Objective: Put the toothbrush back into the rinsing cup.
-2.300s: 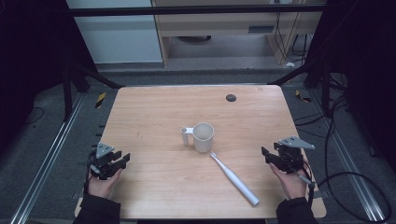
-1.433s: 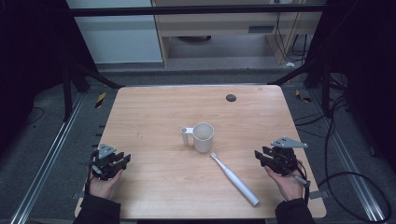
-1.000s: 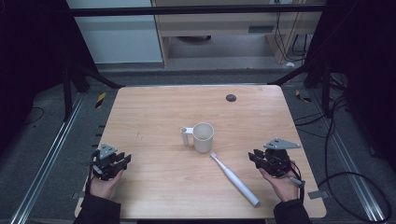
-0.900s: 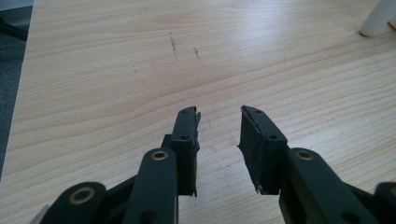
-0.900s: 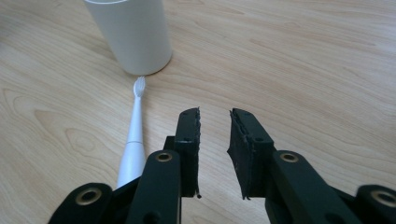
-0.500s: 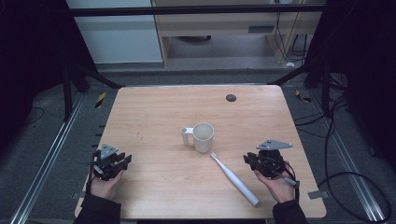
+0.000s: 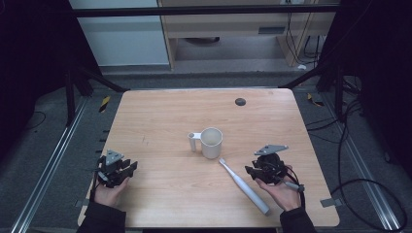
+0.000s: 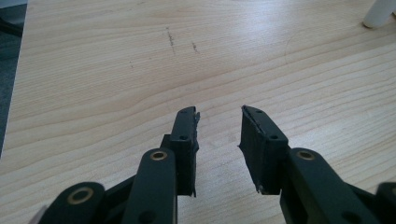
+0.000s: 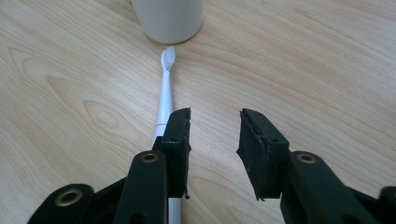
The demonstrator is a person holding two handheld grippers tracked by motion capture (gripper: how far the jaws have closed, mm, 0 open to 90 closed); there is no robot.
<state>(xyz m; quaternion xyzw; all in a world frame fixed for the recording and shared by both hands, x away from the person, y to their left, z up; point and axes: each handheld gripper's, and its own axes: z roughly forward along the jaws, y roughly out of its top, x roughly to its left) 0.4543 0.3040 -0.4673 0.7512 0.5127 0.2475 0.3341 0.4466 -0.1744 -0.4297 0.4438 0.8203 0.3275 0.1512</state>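
A white mug [image 7: 212,142] stands upright mid-table, its handle to the left. A white electric toothbrush [image 7: 243,184] lies flat, head near the mug, handle toward the front edge. My right gripper [image 7: 251,171] sits just right of the toothbrush. In the right gripper view its jaws [image 9: 215,114] have just been opening and stand apart with bare wood between them; the toothbrush [image 9: 164,100] runs under the left jaw toward the mug [image 9: 169,18]. My left gripper [image 7: 131,168] rests at the front left, open [image 8: 219,112], with nothing in it.
A small dark round disc [image 7: 240,101] lies near the far edge of the wooden table [image 7: 160,111]. Metal frame rails run along both sides and cables lie on the floor at the right. The mug's handle [image 8: 377,14] peeks into the left gripper view's far corner.
My right gripper has moved leftward across the table, up to the toothbrush. The left gripper, mug and toothbrush have stayed put.
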